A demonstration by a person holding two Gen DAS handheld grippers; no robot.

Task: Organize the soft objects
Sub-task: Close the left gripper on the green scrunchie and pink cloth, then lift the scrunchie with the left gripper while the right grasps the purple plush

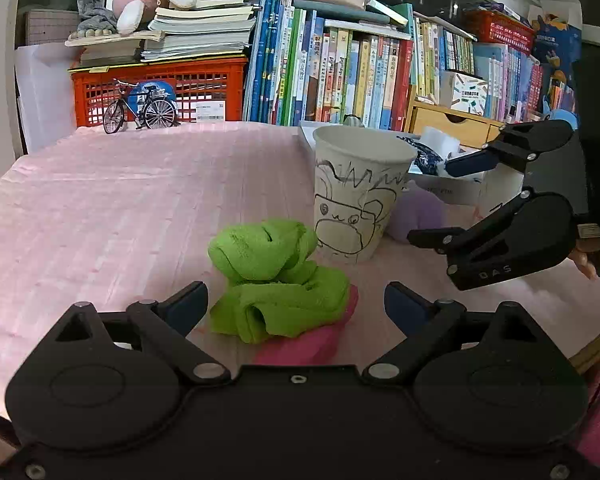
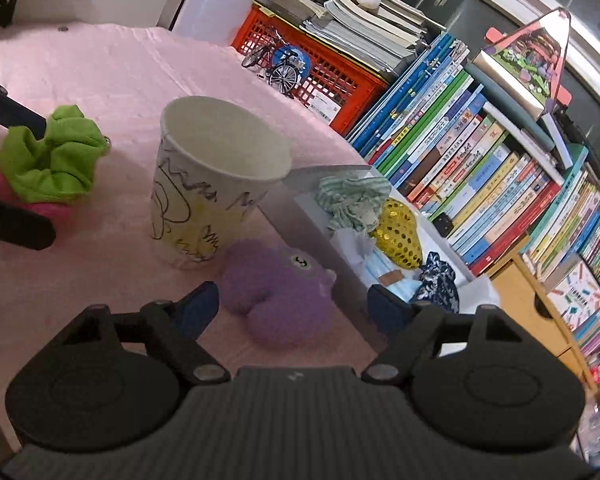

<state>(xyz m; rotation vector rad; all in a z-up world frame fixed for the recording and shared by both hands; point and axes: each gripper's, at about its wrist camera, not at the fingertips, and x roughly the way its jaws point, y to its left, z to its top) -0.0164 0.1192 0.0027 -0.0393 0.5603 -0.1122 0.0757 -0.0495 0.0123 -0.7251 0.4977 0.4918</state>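
On the pink cloth point(image 1: 120, 200) a green soft thing point(image 1: 278, 276) lay on top of a pink soft thing point(image 1: 312, 344). The left gripper point(image 1: 296, 304) was wide open, with one finger on each side of the green one and not pressing it. A paper cup point(image 2: 216, 176) with drawings stood close by. A purple plush toy point(image 2: 278, 292) lay between the cup and a white box point(image 2: 316, 220) of soft things. The right gripper point(image 2: 294, 306) was open too, with the purple toy between its fingers but not squeezed.
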